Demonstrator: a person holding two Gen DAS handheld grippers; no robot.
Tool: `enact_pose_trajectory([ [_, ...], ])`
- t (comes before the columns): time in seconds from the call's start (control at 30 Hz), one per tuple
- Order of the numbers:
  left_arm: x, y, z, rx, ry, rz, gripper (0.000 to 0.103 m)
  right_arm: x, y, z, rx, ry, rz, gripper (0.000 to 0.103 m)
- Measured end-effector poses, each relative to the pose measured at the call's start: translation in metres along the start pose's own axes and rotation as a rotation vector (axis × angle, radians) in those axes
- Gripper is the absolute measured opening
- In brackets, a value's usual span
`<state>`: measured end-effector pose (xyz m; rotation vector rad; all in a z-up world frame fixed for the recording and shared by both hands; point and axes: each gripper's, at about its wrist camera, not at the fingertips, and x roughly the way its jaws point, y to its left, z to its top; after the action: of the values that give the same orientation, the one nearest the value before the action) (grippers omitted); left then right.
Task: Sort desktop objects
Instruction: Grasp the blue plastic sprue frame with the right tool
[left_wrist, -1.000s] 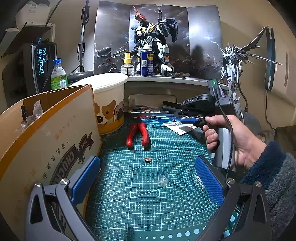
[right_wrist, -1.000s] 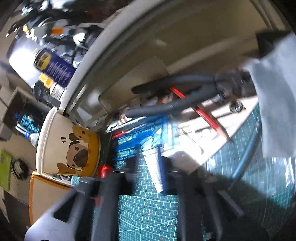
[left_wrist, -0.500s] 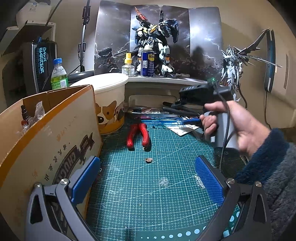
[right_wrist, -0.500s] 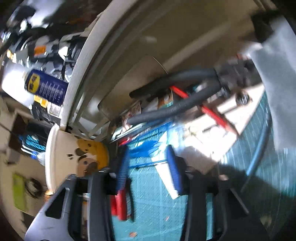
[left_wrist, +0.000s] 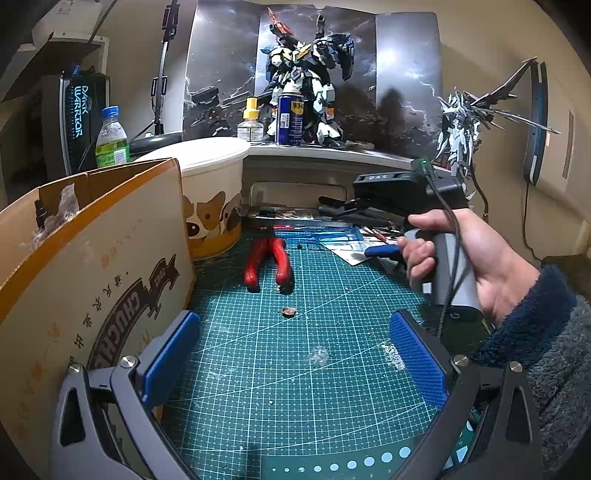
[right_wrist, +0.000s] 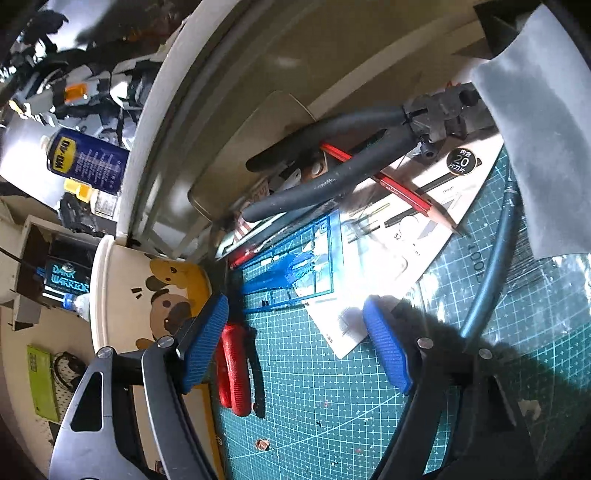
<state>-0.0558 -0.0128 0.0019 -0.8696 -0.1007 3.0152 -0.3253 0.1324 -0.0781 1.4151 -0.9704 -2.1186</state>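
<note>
Right hand-held gripper (right_wrist: 295, 347) wide, empty, tilted over blue sprue (right_wrist: 291, 269) beside red pliers (right_wrist: 232, 373). Left hand-held gripper (left_wrist: 291, 354) wide, empty. Risk: thin sprue snags or snaps; finger clips pliers.

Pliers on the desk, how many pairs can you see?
2. The red-handled pliers lie on the cutting mat beside the dog-print bucket. The grey-handled pliers lie in the clutter behind. More may be hidden there.
</note>
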Motion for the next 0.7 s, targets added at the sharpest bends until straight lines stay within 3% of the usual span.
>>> enact_pose_trajectory([
  [0.23,0.001,-0.004,-0.002,0.002,0.008,-0.013,0.103,-0.006,-0.002,-0.001,-0.016,0.009,0.013,0.06],
  [0.5,-0.003,-0.007,-0.003,0.007,-0.003,-0.016,0.103,0.005,0.002,-0.014,0.03,0.071,0.088,0.059],
  [0.7,-0.012,-0.002,-0.002,0.0,-0.024,-0.018,0.103,0.026,0.011,-0.02,0.061,0.046,0.097,0.06],
])
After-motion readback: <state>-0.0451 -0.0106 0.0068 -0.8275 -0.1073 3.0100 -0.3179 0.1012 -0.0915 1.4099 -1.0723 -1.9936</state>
